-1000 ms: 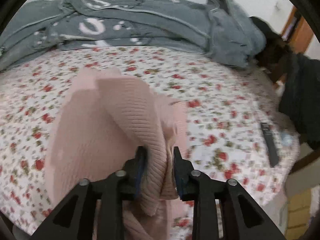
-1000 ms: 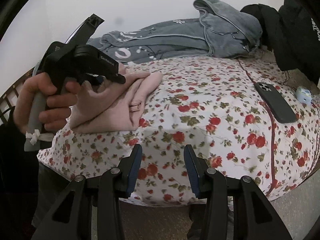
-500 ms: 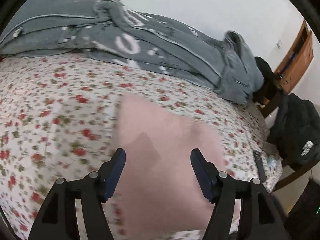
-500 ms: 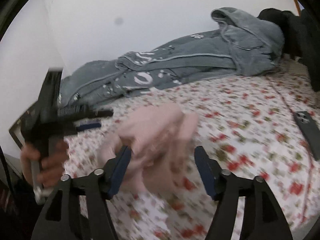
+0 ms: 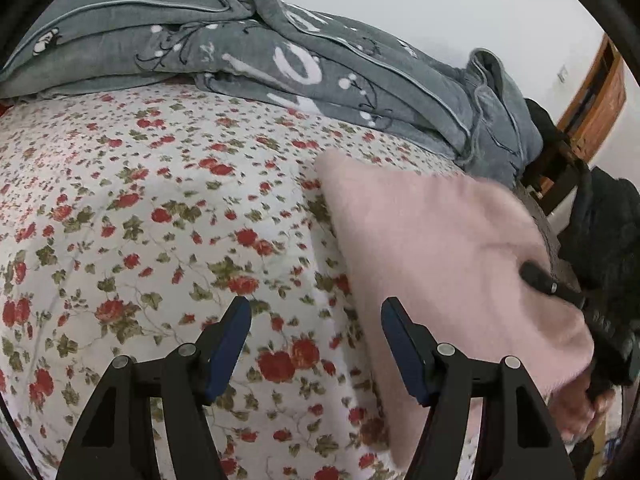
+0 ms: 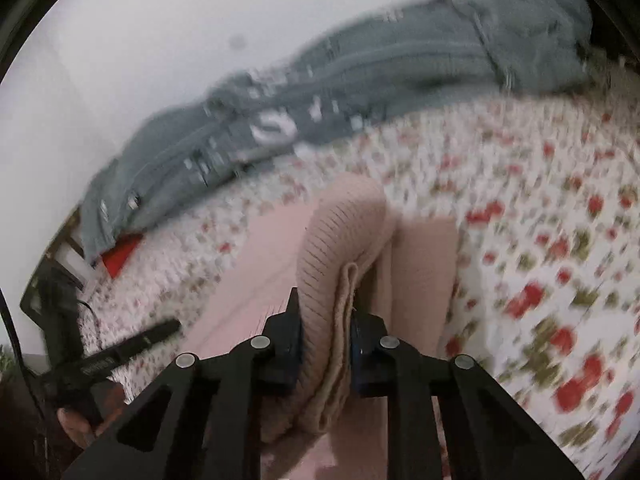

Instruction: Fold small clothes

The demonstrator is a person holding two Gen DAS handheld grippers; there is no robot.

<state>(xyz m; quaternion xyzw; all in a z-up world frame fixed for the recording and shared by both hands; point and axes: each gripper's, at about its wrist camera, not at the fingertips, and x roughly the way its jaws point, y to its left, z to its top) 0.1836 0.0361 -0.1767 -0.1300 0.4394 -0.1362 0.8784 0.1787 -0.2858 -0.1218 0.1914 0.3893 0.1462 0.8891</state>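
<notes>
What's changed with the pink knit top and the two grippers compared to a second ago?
The pink knit top changed hands. The left gripper, clamped on it a second ago, let go and now stands open over the floral sheet with the top off to its right. The right gripper, open and empty before, has just been closing and is now pinched on a folded ribbed edge. The grey blanket stays by the wall.

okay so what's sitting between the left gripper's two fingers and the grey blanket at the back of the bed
In the left wrist view, only bare floral sheet lies between the open left gripper and the grey blanket. The pink knit garment lies off to the right.
</notes>
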